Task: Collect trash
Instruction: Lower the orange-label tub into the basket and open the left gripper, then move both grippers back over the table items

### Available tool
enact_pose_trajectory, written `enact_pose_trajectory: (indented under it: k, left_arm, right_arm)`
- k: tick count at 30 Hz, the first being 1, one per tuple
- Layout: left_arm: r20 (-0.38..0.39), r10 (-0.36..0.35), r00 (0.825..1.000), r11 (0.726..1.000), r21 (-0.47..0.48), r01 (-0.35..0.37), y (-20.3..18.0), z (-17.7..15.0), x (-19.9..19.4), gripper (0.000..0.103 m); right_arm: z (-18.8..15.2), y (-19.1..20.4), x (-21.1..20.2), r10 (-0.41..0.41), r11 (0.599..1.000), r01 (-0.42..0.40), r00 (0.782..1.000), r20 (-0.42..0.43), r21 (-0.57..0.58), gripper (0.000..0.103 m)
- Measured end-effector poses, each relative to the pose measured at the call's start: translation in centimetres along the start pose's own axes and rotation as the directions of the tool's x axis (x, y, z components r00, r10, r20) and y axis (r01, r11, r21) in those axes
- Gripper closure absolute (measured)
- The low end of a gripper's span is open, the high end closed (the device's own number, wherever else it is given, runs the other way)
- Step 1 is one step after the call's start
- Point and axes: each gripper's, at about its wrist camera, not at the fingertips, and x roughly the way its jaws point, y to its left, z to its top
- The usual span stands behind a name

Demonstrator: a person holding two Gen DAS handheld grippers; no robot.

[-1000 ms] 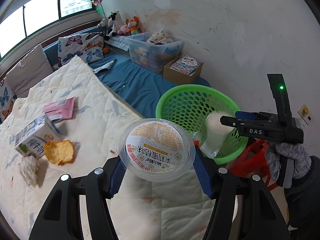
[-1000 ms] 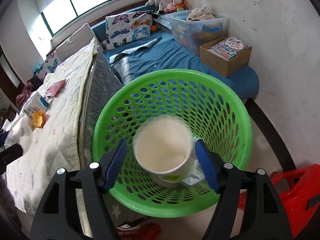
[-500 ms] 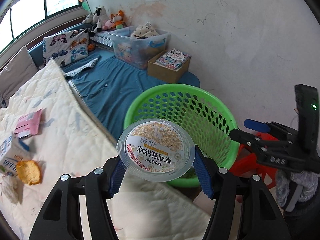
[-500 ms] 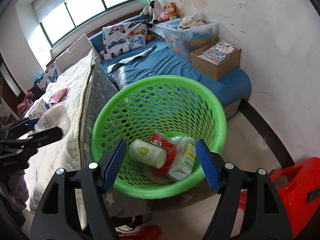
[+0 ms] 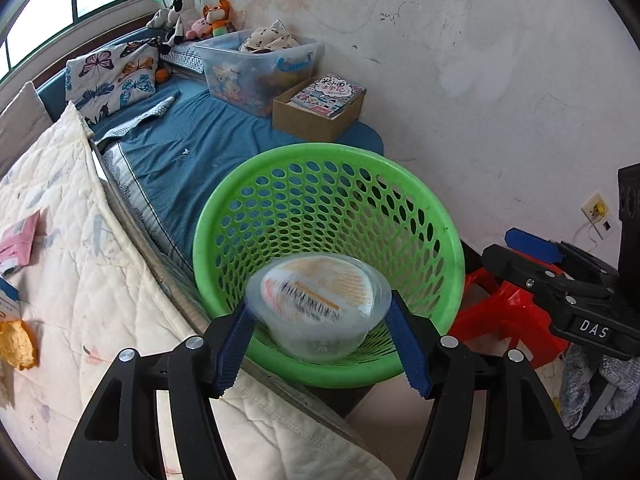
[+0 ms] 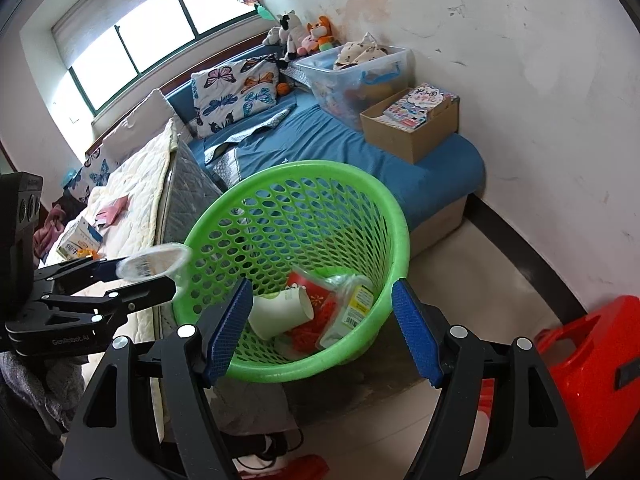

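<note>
Left gripper (image 5: 320, 354): we see jaws parted, blurred clear plastic cup (image 5: 318, 307) between them, contact unclear.
Right gripper (image 6: 322, 330): our jaws wide apart, nothing held.
Green basket (image 6: 394, 220): directly ahead.

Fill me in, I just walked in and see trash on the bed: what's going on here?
A person with two handheld grippers is collecting trash. The left gripper is at the green basket with a clear plastic cup between its fingers; the cup is blurred, and whether it is still gripped is unclear. The right gripper is open and empty above the basket, where a paper cup and wrappers already lie. A carton and a pink packet remain on the bed.
</note>
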Motion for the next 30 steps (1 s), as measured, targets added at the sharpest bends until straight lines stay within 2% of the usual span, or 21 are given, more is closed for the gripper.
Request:
enact_pose_trajectory:
  k: [2,3,9,18,25,30]
  left_arm:
    - [0.01,-0.013,1.0,1.0,-0.01,0.013,0.2,-0.1,-0.3,0.031]
    - [0.016,-0.019,1.0,1.0,-0.017,0.019,0.4,-0.2,-0.5,0.03]
    - [0.049,-0.023,0.999,0.999,-0.04,0.025,1.6,-0.9,-2.5,0.03]
    - [0.099,0.024,0.995,0.995,-0.1,-0.014,5.2,-4.0,-6.6,0.03]
    - [0.129,0.122,0.984,0.981,-0.164,-0.1,9.4,-7.1,-9.9,0.03]
    - [0.14,0.223,0.965,0.952,-0.247,-0.184,13.3,-9.2,-12.2,0.03]
  right_arm:
    - [0.0,0.1,0.0,0.003,1.0,-0.003,1.0,-0.001,0.001,0.031]
    - [0.0,0.2,0.0,0.004,1.0,-0.004,1.0,-0.002,-0.001,0.031]
    - [0.0,1.6,-0.1,0.024,0.999,-0.024,1.0,-0.002,-0.026,0.031]
    - [-0.1,5.3,-0.2,0.064,0.994,-0.064,0.998,-0.005,-0.087,0.031]
    - [0.0,8.7,0.3,0.099,0.985,-0.1,0.995,-0.019,-0.143,0.031]
    - [0.0,11.5,1.0,0.132,0.973,-0.136,0.991,-0.037,-0.186,0.031]
